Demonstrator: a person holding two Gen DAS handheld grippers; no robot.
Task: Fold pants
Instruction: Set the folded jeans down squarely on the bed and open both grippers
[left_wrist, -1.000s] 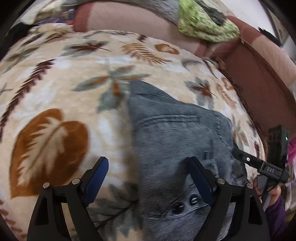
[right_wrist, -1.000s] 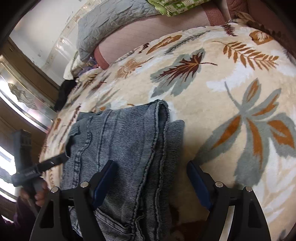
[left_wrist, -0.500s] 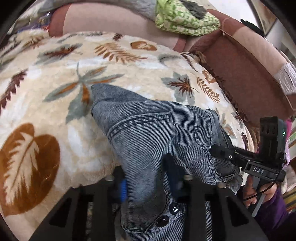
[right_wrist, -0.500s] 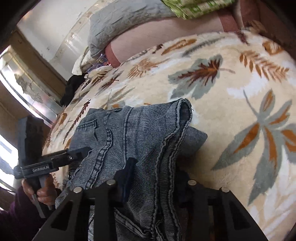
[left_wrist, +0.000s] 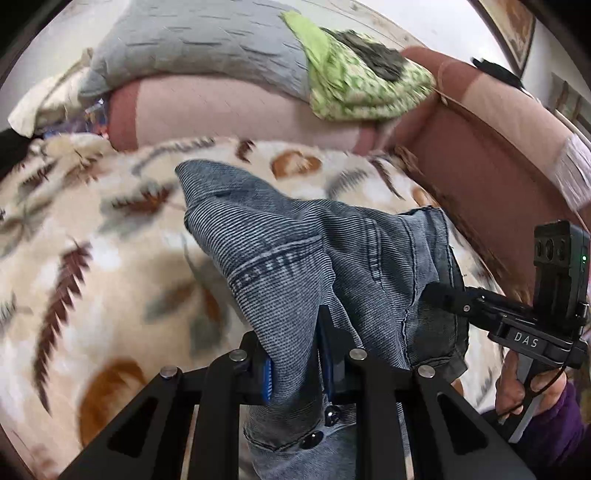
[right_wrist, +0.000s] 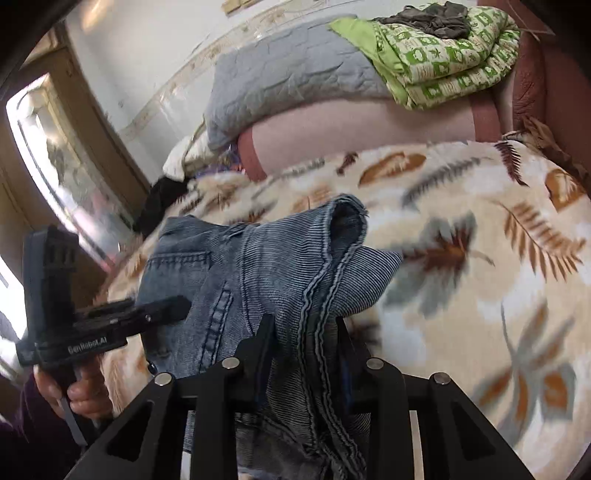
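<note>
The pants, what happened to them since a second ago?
Both grippers closed on the pants: the left gripper and right gripper were open a second ago, now each pinches denim and lifts it off the leaf-print blanket. The pillows and green quilt stayed put.

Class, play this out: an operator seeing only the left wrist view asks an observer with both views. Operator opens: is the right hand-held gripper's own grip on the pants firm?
Observer: The right hand-held gripper is shut on the pants, pinching a thick double-stitched seam.
Operator: What lies beyond that edge?
Observer: An open hem stands up above the leaf-print blanket.
Operator: Anything at the far left?
Observer: A glass-panelled door, outside your view.
</note>
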